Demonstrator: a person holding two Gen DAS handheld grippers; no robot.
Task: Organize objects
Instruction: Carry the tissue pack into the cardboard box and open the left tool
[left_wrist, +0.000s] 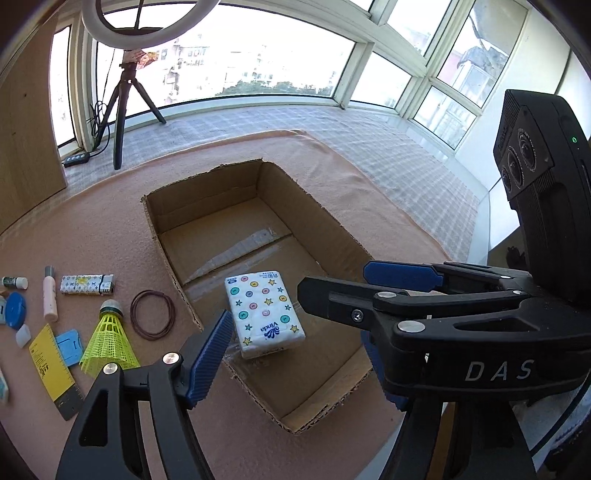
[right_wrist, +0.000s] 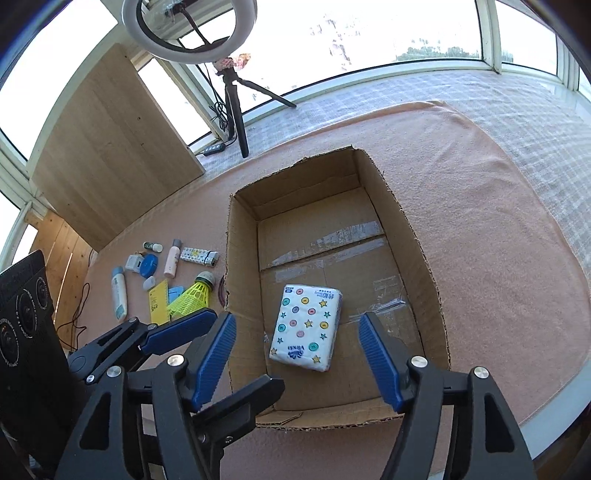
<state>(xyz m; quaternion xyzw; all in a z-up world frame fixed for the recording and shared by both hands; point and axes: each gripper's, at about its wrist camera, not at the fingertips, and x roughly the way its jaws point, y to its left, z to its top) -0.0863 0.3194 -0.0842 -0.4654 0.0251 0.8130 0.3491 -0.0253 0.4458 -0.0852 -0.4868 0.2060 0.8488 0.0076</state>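
Tissue pack lies flat on the floor of the cardboard box, its long axis running roughly along the box's length. The right gripper hangs above it, jaws wide and empty. The left gripper also seems spread, though its right finger is hidden. The shuttlecock and lighter wait on the left gripper's side.
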